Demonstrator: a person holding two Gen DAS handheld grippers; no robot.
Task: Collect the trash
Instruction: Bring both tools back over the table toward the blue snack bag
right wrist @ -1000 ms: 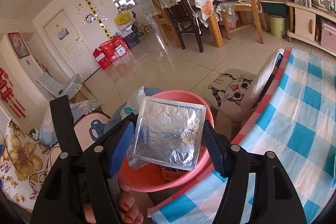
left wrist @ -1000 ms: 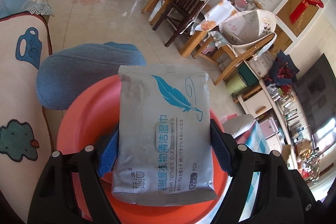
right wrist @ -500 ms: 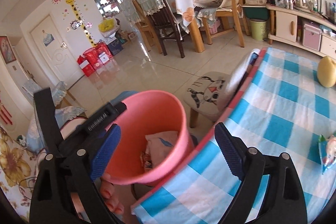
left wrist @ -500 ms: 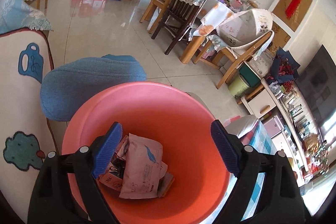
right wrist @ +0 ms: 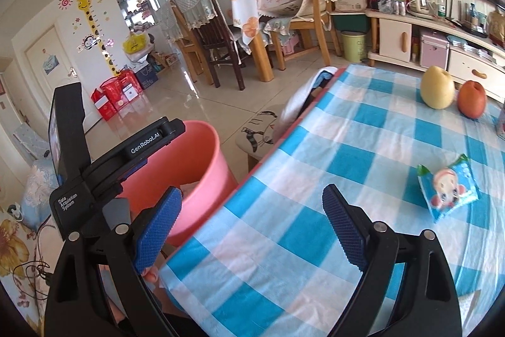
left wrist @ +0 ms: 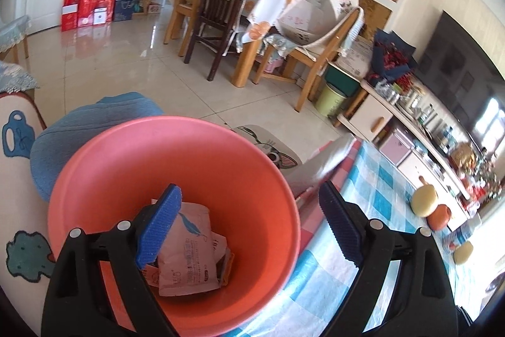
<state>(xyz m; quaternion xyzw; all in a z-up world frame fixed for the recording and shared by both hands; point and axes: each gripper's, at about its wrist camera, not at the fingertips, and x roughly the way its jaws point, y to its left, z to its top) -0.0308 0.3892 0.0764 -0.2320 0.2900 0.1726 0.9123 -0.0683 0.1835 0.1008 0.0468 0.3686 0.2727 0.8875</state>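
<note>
A pink-orange bin (left wrist: 176,153) stands beside the table; it also shows in the right wrist view (right wrist: 202,166). A wipes packet (left wrist: 186,255) lies at its bottom on other wrappers. My left gripper (left wrist: 249,226) is open and empty above the bin's right rim. My right gripper (right wrist: 252,229) is open and empty over the table's near left edge. A blue snack packet (right wrist: 448,191) with a cartoon face lies on the blue checked tablecloth (right wrist: 363,147), to the right of the right gripper. The left gripper's black body (right wrist: 104,169) hangs over the bin.
A yellow pear (right wrist: 437,87) and a red-orange fruit (right wrist: 472,98) stand at the table's far side. A stool with a cat cushion (right wrist: 258,131) is beyond the bin. Chairs and a dining table (left wrist: 240,21) stand further off across the tiled floor.
Both grippers opened and dropped their loads into the bin: the wipes packet from the left, the foil packet from the right. The right gripper then swung right over the table.
</note>
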